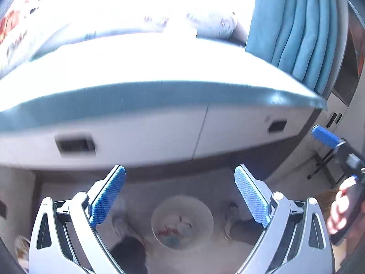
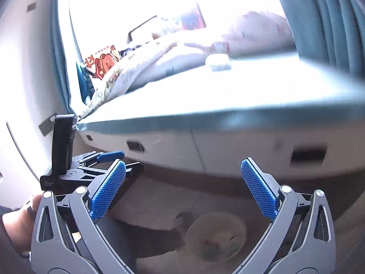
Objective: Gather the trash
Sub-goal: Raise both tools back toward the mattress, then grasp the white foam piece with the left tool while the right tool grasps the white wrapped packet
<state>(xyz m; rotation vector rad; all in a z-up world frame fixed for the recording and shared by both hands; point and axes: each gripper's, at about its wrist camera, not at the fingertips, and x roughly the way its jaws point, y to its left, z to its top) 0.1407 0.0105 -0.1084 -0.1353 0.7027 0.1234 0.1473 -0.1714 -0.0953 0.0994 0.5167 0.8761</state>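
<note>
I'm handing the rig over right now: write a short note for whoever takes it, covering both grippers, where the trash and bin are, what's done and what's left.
Left gripper: open, empty, held above the floor.
Right gripper: open, empty, facing the window seat.
Trash bin: round, on the floor below the window seat, already holding some colourful scraps.
Still out: a small white crumpled piece on the seat cushion, and snack bags at its left end beside the curtain.
Done: some trash binned. Left: pick up the white piece first; check whether the bags are trash.
</note>
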